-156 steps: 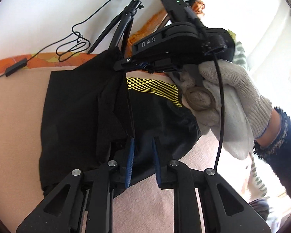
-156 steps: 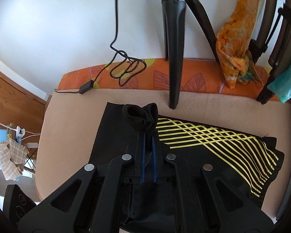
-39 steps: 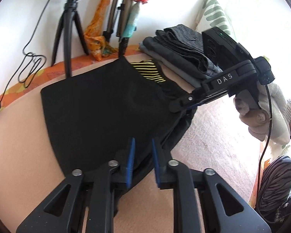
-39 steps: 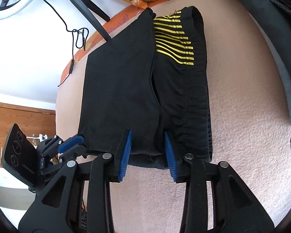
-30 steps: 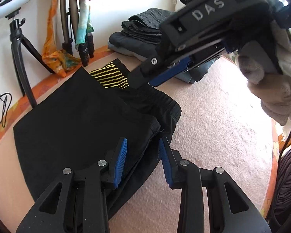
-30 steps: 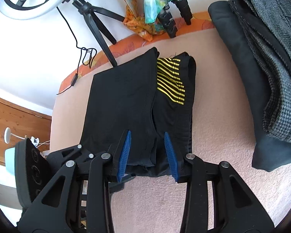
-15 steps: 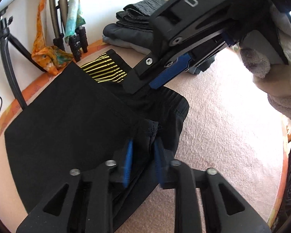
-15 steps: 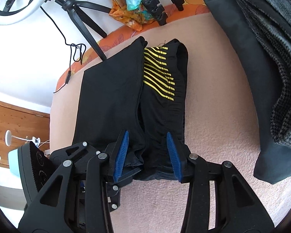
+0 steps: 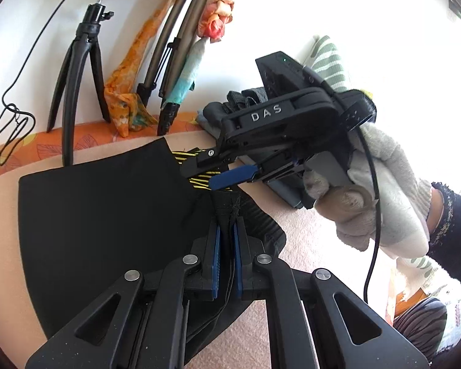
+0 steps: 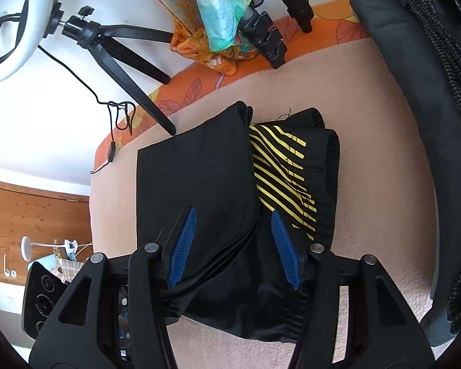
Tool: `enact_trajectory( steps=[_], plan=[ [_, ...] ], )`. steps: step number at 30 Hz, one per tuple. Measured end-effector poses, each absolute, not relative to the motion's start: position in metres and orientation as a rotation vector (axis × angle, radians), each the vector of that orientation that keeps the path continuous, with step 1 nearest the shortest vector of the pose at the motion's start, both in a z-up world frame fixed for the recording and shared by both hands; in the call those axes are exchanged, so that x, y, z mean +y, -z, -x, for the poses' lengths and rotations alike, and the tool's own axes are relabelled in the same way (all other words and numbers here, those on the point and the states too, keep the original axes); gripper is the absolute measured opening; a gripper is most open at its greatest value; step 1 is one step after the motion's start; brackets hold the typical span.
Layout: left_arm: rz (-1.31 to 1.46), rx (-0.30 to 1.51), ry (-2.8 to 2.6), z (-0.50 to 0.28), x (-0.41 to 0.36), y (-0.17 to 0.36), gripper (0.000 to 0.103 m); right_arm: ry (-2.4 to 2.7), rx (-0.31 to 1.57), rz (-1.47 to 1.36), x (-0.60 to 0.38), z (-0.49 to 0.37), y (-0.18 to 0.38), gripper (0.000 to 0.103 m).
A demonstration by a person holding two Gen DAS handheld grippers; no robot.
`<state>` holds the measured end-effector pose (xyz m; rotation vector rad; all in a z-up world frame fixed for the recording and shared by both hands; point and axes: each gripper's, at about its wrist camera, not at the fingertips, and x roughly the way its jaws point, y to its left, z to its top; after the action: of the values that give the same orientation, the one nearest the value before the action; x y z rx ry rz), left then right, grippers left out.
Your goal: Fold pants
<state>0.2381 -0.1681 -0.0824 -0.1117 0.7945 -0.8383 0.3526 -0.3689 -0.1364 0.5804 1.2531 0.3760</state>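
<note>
Black pants [image 10: 199,178] with yellow stripes [image 10: 279,166] lie folded lengthwise on the beige blanket [image 10: 368,184]. In the left wrist view my left gripper [image 9: 226,227] is closing on a bunched ridge of the pants [image 9: 107,215] near their waist end, and its blue pads [image 9: 217,255] press the cloth. My right gripper [image 10: 233,215] hangs over the pants' near end with jaws opening; cloth lies below them, untouched by the pads [image 10: 183,243]. In the left wrist view a gloved hand [image 9: 378,190] holds the right gripper [image 9: 212,169] just above the striped part.
A stack of folded dark clothes [image 10: 430,123] lies at the right of the blanket. A ring-light tripod [image 9: 76,61], more tripod legs [image 10: 270,40], hanging orange and teal cloths [image 10: 212,21] and a cable [image 9: 12,129] stand along the white wall behind.
My left gripper's jaws went from open around the pants' edge to closed on a bunch of it, pulling it up. My right gripper came lower over the pants and its jaws widened.
</note>
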Motion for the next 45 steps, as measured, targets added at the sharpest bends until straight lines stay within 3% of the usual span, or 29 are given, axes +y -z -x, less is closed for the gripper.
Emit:
enact_trajectory(
  steps=[11,13,14,15,28,45],
  plan=[
    [0.127,0.749,0.857,-0.225,-0.163,0.064,0.006,-0.423,1.244,-0.705,-0.355,-0.371,0.157,0.054],
    [0.118,0.757,0.859,-0.226,-0.167,0.067,0.006,-0.391,1.216,-0.7,-0.356,-0.377,0.158,0.038],
    [0.118,0.762,0.858,-0.226,-0.169,0.069,0.006,-0.395,1.204,-0.694,-0.355,-0.38,0.16,0.015],
    [0.12,0.767,0.861,-0.226,-0.172,0.071,0.006,-0.394,1.202,-0.676,-0.352,-0.383,0.16,0.007],
    [0.107,0.8,0.95,-0.22,-0.227,0.085,0.006,-0.343,1.13,-0.411,-0.369,-0.384,0.12,0.006],
    [0.032,0.873,0.969,-0.221,-0.252,0.09,0.006,-0.278,1.164,-0.366,-0.384,-0.377,0.148,0.006]
  ],
)
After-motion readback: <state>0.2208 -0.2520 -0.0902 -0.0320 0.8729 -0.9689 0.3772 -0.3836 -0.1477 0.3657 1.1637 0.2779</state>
